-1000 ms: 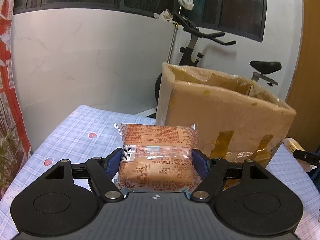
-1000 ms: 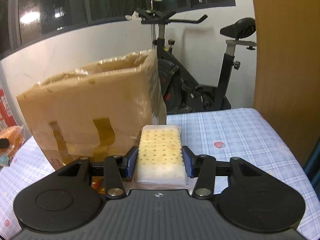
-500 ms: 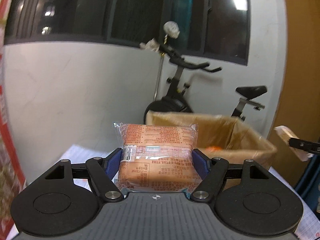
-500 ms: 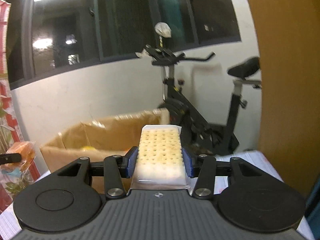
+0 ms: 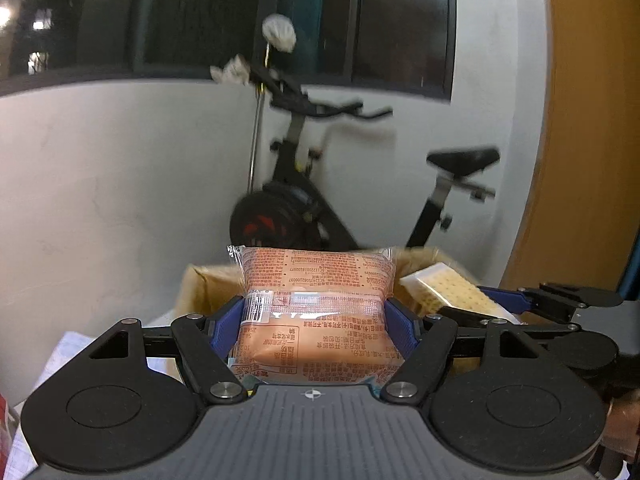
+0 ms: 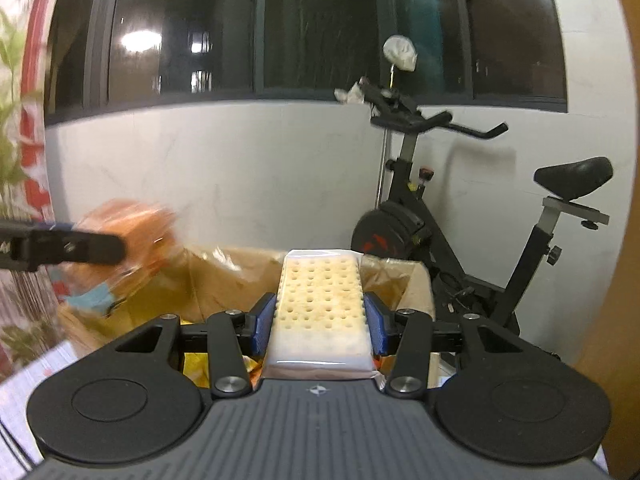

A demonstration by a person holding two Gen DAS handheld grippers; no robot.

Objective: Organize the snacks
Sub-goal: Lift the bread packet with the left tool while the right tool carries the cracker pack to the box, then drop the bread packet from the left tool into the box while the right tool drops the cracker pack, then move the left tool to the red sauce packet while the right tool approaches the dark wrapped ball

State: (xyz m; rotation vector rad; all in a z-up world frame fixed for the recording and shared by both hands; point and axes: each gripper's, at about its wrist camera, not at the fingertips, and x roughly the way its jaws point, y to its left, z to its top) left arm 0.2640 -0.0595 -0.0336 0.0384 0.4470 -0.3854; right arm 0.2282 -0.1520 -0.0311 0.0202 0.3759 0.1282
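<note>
Two snack packs held above the open cardboard box (image 6: 404, 280).
Left tool (image 5: 314, 320) grips the orange pastry pack (image 5: 316, 300), right tool (image 6: 320, 320) the cracker pack (image 6: 320, 304); crowded together, they could collide on release.

Dim indoor light, ceiling-lamp glare in dark windows (image 6: 280, 28), motion blur, fisheye-curved edges.
</note>
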